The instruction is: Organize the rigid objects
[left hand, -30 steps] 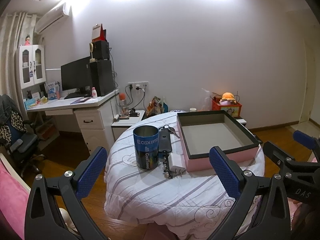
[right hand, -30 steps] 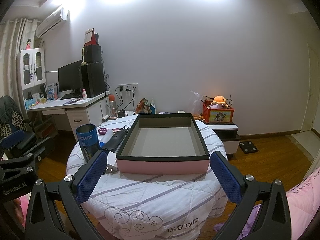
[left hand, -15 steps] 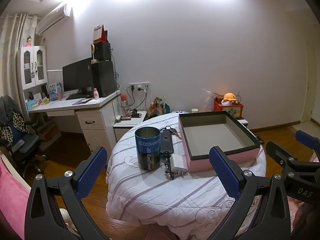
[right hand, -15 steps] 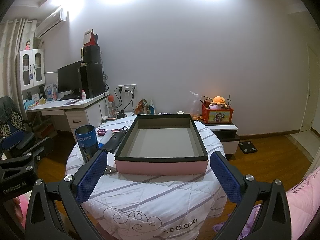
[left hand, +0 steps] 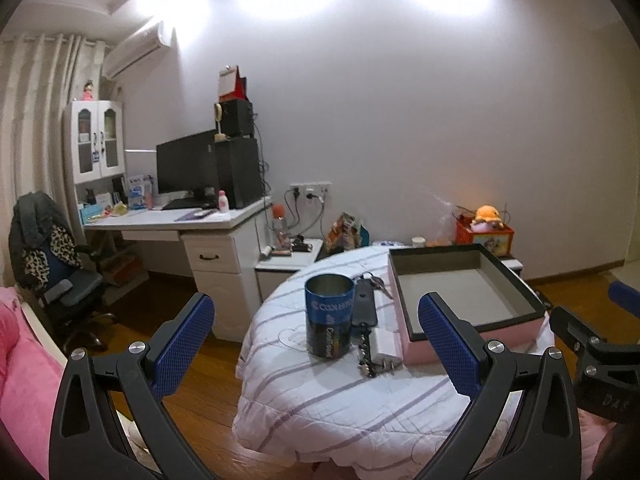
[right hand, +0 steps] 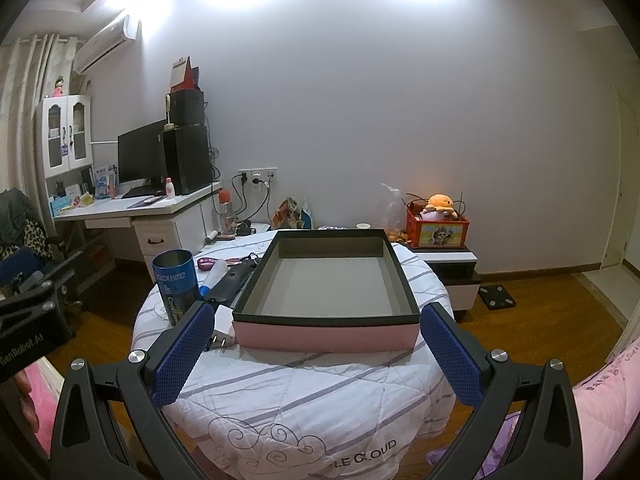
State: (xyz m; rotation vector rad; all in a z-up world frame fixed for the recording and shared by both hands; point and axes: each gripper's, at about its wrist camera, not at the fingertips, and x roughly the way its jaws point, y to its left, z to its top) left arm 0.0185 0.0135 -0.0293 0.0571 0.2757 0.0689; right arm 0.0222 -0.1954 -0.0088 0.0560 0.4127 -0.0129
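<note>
A pink box [right hand: 326,330] with a dark rim stands open and empty on the round quilt-covered table [right hand: 304,392]; it also shows in the left wrist view [left hand: 424,350]. Left of it stand a blue tin can [left hand: 329,320] [right hand: 176,286], a black flat device [left hand: 364,308], keys [left hand: 378,282], a white charger plug [right hand: 223,326], a white tube [right hand: 214,276] and purple scissors [right hand: 210,262]. My left gripper [left hand: 316,354] is open and empty, short of the table, facing the can. My right gripper [right hand: 316,356] is open and empty, in front of the box.
A white desk [left hand: 180,224] with monitor and speakers stands at the back left, an office chair [left hand: 52,276] beside it. A low nightstand [right hand: 452,258] with a red toy box is behind the table. Pink bedding [right hand: 600,400] lies at the right, wooden floor around.
Both grippers have drawn back a little from the table and shifted left; the table and box look slightly smaller and further right. Nothing on the table has moved.
</note>
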